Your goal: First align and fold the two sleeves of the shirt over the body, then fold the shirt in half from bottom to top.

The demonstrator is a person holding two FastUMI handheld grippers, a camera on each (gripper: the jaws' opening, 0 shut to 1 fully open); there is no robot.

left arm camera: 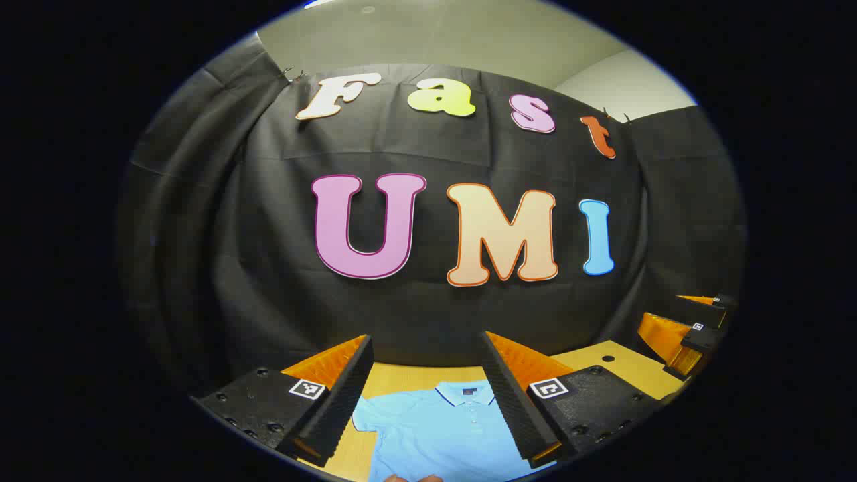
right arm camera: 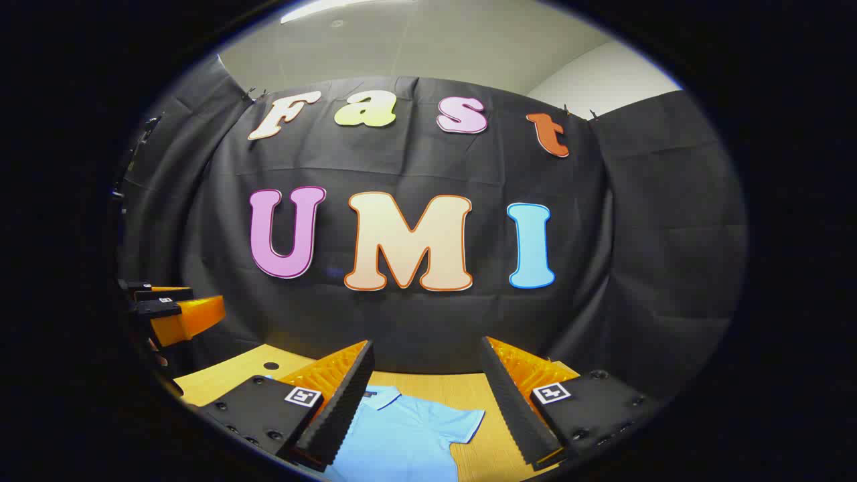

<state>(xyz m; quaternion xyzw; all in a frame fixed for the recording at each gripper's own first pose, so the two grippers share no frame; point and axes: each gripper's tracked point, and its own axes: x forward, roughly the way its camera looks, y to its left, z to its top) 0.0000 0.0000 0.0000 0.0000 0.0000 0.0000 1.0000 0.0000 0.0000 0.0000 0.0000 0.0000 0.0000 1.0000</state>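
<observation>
While both tools hovered with jaws apart, left tool and right tool, the light-blue polo shirt lay flat on the counter, sleeves unfolded; I judged I next needed to descend onto each sleeve.

The left gripper is held above the wooden table with its jaws spread wide and empty, framing at 6 o'clock the collar and upper body of a light blue polo shirt lying flat, while the right gripper hovers at 4 o'clock.
</observation>
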